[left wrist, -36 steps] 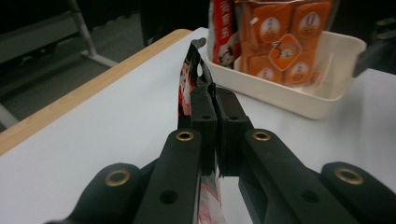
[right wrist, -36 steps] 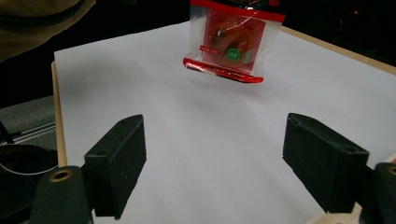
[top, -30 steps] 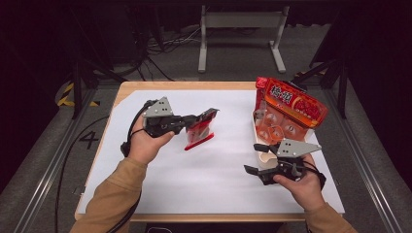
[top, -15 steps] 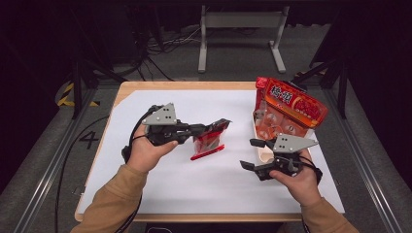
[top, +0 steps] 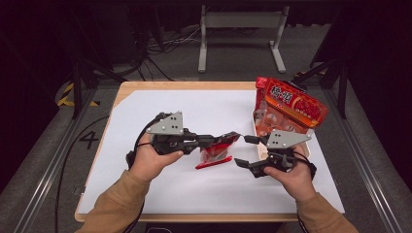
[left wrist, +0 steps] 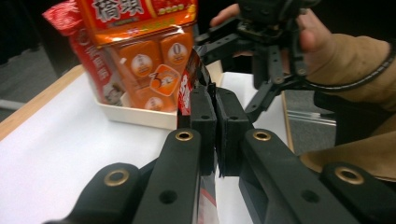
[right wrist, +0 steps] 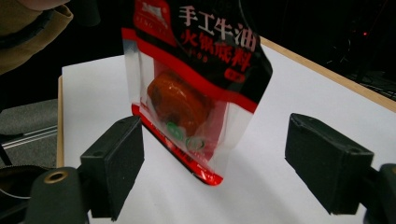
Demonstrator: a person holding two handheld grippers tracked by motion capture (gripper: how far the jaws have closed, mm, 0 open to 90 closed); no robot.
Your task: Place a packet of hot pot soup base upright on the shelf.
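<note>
There are two grippers, one small sachet, one large snack bag and one white tray on the table (top: 145, 194), which is covered with a white sheet.

The left gripper (top: 228, 139) is closed on the top edge of the small red and black sachet (top: 217, 150). In the left gripper view its two pads (left wrist: 201, 121) are pressed together on the thin edge of this sachet (left wrist: 187, 88). The sachet hangs from the jaws with only its lower edge near the sheet, about in the middle of the table and a little toward the right edge. In the right gripper view the sachet (right wrist: 196, 88) stands upright, and an orange-red block is visible through its clear window.

The right gripper (top: 247, 151) is open, its jaws wide apart. It points at the sachet from the right side, and the sachet is in front of the jaws, not touched by them.

The large red snack bag (top: 291, 104) leans in the white tray (top: 260, 150) near the right edge, toward the far right corner.

Compared with one second ago, the left gripper has carried the sachet to the right, closer to the right gripper and the tray. The right gripper has stayed almost at the same place, and the bag and the tray have not moved.
</note>
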